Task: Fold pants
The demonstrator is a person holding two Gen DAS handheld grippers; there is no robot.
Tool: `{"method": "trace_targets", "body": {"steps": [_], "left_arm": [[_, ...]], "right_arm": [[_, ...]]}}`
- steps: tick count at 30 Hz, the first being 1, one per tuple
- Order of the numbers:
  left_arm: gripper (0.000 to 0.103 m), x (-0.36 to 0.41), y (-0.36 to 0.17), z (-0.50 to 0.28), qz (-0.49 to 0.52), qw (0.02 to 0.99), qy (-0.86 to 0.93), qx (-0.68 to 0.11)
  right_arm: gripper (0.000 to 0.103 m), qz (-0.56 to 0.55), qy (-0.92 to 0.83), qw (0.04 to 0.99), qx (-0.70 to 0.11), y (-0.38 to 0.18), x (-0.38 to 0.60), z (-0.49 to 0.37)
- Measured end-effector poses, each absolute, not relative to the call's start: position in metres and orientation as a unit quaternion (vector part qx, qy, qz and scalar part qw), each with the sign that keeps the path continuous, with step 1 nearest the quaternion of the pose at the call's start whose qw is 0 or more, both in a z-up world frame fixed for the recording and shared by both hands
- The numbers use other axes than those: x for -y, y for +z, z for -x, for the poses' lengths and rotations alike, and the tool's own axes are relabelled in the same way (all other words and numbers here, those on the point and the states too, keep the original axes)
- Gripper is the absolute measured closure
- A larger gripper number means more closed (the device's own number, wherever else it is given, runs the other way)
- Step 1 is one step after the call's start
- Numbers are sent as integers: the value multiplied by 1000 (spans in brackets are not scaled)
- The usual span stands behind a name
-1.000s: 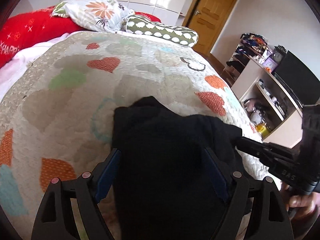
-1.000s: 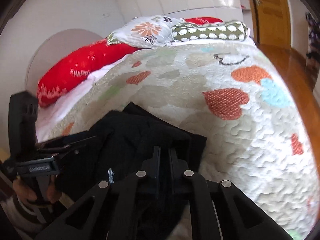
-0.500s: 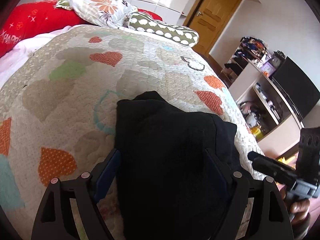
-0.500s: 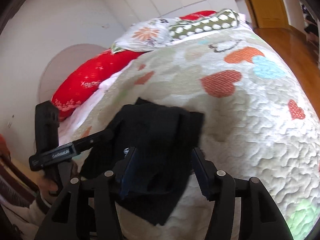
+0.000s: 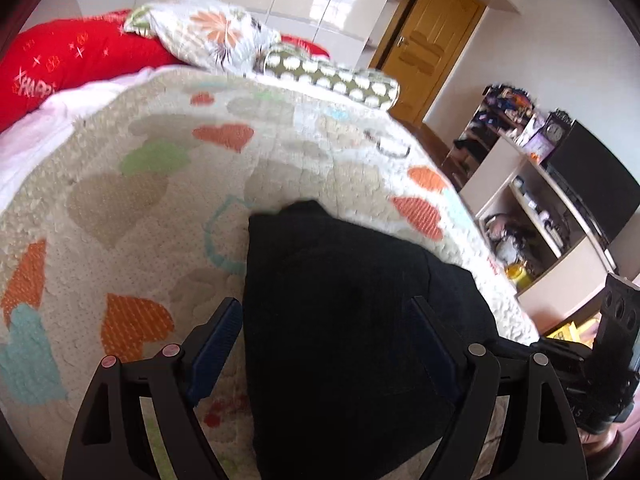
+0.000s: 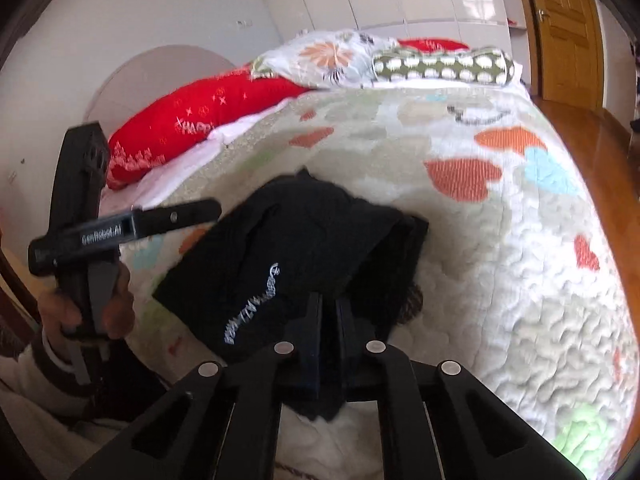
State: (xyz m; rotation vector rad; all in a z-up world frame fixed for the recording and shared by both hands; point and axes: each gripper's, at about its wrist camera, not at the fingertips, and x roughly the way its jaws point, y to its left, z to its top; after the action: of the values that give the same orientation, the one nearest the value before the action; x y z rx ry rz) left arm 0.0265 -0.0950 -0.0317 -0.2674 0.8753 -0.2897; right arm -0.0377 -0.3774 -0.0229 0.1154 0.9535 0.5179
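Observation:
The black pants [image 5: 352, 320] lie folded into a bundle at the near edge of the heart-patterned quilt [image 5: 160, 184]. My left gripper [image 5: 324, 320] is open, its blue-padded fingers [image 5: 218, 332] on either side of the bundle. In the right wrist view the pants [image 6: 304, 248] show white lettering. My right gripper [image 6: 328, 312] is shut on the pants' near edge. The left gripper [image 6: 176, 216] shows at the left there, held above the bundle's left side.
Red, floral and green-patterned pillows [image 5: 224, 32] lie at the bed's head. A shelf unit with clutter and a dark screen [image 5: 576, 200] stands right of the bed. A wooden door [image 5: 428, 40] is at the back. Wooden floor [image 6: 592, 136] runs along the bed's right side.
My right gripper was open half a second ago and has shut on the pants' near edge. The left gripper stays open around the bundle and has shifted slightly.

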Motion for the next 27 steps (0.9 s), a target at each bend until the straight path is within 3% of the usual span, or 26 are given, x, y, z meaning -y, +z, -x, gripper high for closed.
{"method": "trace_targets", "body": {"steps": [5,8,13,27], "left_arm": [[19,111,-56,-24,84,879,-125,-452],[19,109,-50,-21,90,880,-124,-450],[19,106,-34,-17,84,893,-97,-432],[19,110,-46,-29,80,888,-81,-445]], "right_arm": [[97,-82,221,851,-470,-42,387,32],[89,-75,192,863,-461,-29,394,30],[65,-91,206,880,-418,3,387,18],[67,-73,226,861,-450,-39,332,-37]]}}
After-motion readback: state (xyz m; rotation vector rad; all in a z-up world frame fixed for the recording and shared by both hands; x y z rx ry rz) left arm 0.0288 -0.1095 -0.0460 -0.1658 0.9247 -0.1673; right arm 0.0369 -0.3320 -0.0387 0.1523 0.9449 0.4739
